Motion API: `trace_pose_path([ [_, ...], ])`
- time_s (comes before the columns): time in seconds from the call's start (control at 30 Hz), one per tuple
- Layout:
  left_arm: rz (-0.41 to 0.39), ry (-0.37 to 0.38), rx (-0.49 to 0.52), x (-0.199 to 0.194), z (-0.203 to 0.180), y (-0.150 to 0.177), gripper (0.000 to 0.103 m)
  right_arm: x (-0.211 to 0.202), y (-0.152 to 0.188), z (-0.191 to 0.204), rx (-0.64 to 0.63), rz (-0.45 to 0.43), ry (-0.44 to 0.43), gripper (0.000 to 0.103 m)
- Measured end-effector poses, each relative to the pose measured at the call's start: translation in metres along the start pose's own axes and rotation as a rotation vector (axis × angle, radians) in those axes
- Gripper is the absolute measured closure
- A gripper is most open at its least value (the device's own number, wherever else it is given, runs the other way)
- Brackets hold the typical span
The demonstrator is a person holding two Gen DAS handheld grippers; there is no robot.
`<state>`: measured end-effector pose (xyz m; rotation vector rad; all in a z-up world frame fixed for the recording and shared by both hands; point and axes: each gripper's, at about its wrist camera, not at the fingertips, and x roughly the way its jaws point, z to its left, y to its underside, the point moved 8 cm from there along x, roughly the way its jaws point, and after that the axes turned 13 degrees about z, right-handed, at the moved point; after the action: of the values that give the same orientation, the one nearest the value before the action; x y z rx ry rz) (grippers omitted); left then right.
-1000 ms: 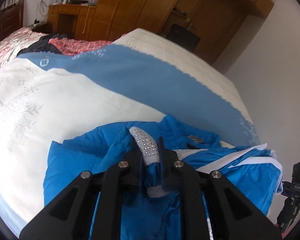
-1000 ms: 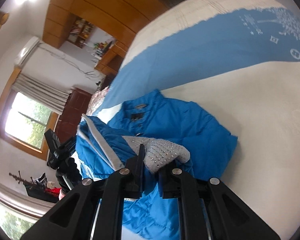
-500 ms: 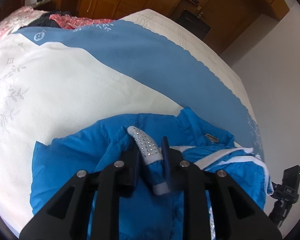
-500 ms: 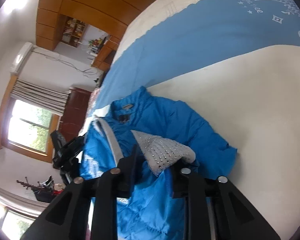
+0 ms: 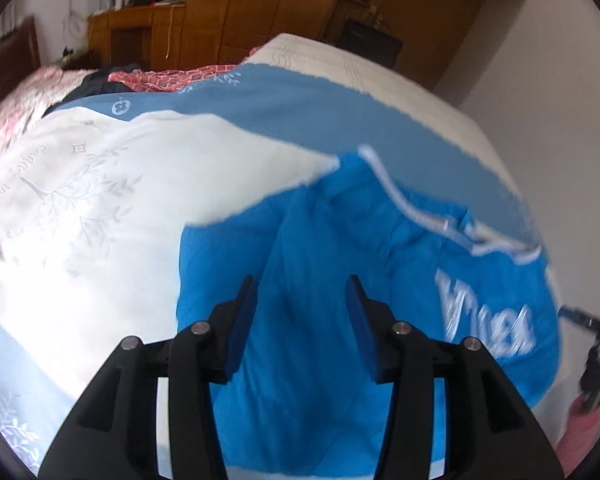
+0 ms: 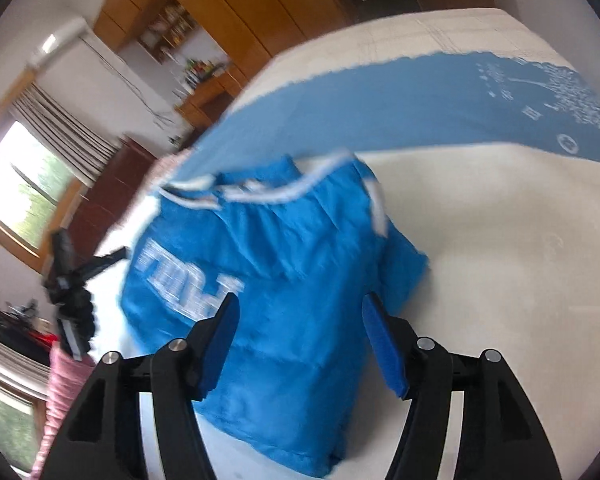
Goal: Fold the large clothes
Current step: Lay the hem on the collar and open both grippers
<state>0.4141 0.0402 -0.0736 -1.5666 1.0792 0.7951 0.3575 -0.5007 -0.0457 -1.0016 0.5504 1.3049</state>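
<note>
Jacket (image 5: 340, 280) lies folded on bed (image 5: 100, 208), left gripper (image 5: 302, 312) and right gripper (image 6: 298, 328) both spread and empty above it; risk: puffy top layer may spring open, since nothing pins it.

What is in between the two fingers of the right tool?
Only the blue jacket on the bed shows in the right tool's open gap, seen in the right wrist view.

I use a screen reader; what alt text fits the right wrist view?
Open right gripper hovers, jaws spread, over a bright blue padded jacket with white trim and lettering, lying folded on a cream-and-blue bedspread. Wooden wardrobes stand behind.
</note>
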Motion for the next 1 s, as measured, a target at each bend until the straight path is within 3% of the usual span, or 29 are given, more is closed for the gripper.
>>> trace_pose_path([
  [0.07, -0.003, -0.046, 0.025, 0.004, 0.0, 0.006, 0.049, 0.015, 0.005, -0.005, 0.015, 0.031, 0.01, 0.041],
  [0.13, -0.012, -0.097, 0.052, 0.01, -0.002, 0.011, 0.051, 0.025, 0.006, -0.006, 0.023, 0.05, 0.013, 0.053],
  [0.17, -0.021, -0.117, 0.06, 0.012, -0.004, 0.013, 0.056, 0.03, 0.005, -0.007, 0.021, 0.048, 0.037, 0.057],
  [0.23, -0.038, -0.13, 0.077, 0.012, -0.01, 0.014, 0.072, 0.03, 0.001, -0.006, 0.005, 0.025, 0.081, 0.077],
  [0.3, -0.062, -0.143, 0.089, 0.01, -0.016, 0.012, 0.087, 0.026, 0.0, 0.001, -0.005, 0.005, 0.068, 0.091],
  [0.33, -0.078, -0.143, 0.086, 0.007, -0.018, 0.01, 0.09, 0.021, -0.002, 0.004, -0.006, -0.011, 0.055, 0.094],
  [0.5, -0.243, -0.104, 0.02, -0.03, -0.021, -0.004, 0.096, -0.015, -0.017, 0.019, -0.015, -0.136, 0.048, 0.097],
  [0.57, -0.268, -0.105, 0.015, -0.034, -0.023, -0.01, 0.096, -0.02, -0.026, 0.02, -0.014, -0.162, 0.065, 0.097],
  [0.63, -0.245, -0.136, 0.013, -0.024, -0.021, -0.016, 0.096, -0.011, -0.031, 0.012, 0.013, -0.148, 0.103, 0.097],
  [0.7, -0.165, -0.157, -0.016, 0.002, -0.01, -0.017, 0.096, 0.009, -0.032, -0.002, 0.054, -0.104, 0.136, 0.097],
  [0.8, -0.101, -0.151, -0.018, 0.032, 0.004, -0.015, 0.092, 0.042, -0.027, -0.026, 0.118, -0.039, 0.128, 0.095],
  [1.0, -0.105, -0.157, -0.02, 0.047, 0.007, -0.01, 0.089, 0.059, -0.016, -0.039, 0.148, -0.043, 0.086, 0.092],
])
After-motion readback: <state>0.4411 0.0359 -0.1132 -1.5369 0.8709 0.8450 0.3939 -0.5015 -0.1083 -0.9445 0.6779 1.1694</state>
